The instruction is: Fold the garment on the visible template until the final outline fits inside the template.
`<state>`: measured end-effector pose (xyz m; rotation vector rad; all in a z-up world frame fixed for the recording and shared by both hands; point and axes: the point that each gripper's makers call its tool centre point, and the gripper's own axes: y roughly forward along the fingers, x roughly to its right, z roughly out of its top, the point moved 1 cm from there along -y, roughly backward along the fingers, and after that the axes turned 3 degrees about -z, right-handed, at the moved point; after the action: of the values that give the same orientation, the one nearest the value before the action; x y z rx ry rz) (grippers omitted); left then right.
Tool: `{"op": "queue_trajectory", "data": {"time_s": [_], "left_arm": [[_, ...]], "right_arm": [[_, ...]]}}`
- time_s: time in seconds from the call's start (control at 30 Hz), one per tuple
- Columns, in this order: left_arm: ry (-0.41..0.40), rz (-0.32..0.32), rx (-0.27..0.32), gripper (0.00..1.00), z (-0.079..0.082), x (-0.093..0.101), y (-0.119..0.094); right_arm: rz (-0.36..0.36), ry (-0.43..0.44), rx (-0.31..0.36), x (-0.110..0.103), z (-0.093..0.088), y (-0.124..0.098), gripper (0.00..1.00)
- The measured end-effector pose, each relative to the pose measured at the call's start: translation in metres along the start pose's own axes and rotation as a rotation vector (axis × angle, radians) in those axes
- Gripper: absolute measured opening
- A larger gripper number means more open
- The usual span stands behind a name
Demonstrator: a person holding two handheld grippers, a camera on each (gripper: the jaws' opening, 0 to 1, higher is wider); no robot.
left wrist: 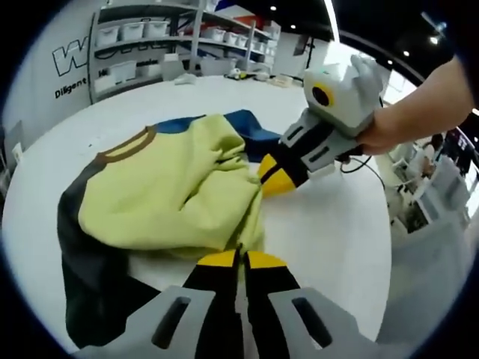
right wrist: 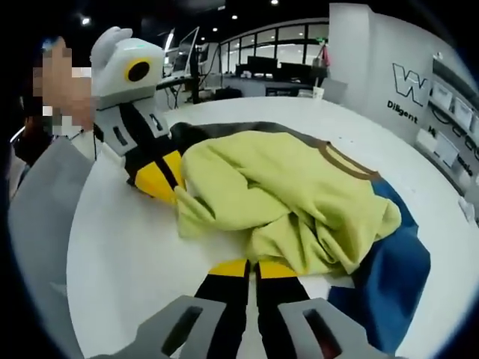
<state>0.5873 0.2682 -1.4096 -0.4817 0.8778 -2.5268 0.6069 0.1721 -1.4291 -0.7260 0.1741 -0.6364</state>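
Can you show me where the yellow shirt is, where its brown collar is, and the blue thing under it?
Yellow shirt (left wrist: 168,198): left gripper view, middle of its yellow front.
Brown collar (right wrist: 346,162): right gripper view, on the curved brown band.
Blue template (right wrist: 393,273): right gripper view, bare blue part beside the shirt.

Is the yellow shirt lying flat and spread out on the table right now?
No. The yellow shirt is bunched into a rumpled heap, with the left gripper and right gripper each pinching an edge of it.

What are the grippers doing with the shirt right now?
Left gripper shut on shirt hem. Right gripper shut on the other edge. Shirt bunched, half-folded on table. Nothing in the way.
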Motion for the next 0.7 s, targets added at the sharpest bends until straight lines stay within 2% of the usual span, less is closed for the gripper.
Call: {"op": "queue_trajectory", "data": {"time_s": [0.17, 0.4, 0.53, 0.7], "left_arm": [[-0.011, 0.009, 0.016, 0.02, 0.001, -0.004, -0.018], [-0.033, 0.019, 0.020, 0.02, -0.006, -0.009, -0.043], [-0.047, 0.021, 0.020, 0.02, -0.012, -0.011, -0.055], [-0.069, -0.001, 0.008, 0.02, -0.021, -0.004, -0.062]], "right_arm": [[0.000, -0.009, 0.009, 0.001, 0.000, -0.016, 0.00], [0.007, -0.028, 0.015, 0.000, -0.004, -0.043, 0.00], [0.018, -0.047, 0.009, -0.004, -0.009, -0.056, 0.00], [0.025, -0.050, -0.003, -0.008, -0.021, -0.070, 0.00]]}}
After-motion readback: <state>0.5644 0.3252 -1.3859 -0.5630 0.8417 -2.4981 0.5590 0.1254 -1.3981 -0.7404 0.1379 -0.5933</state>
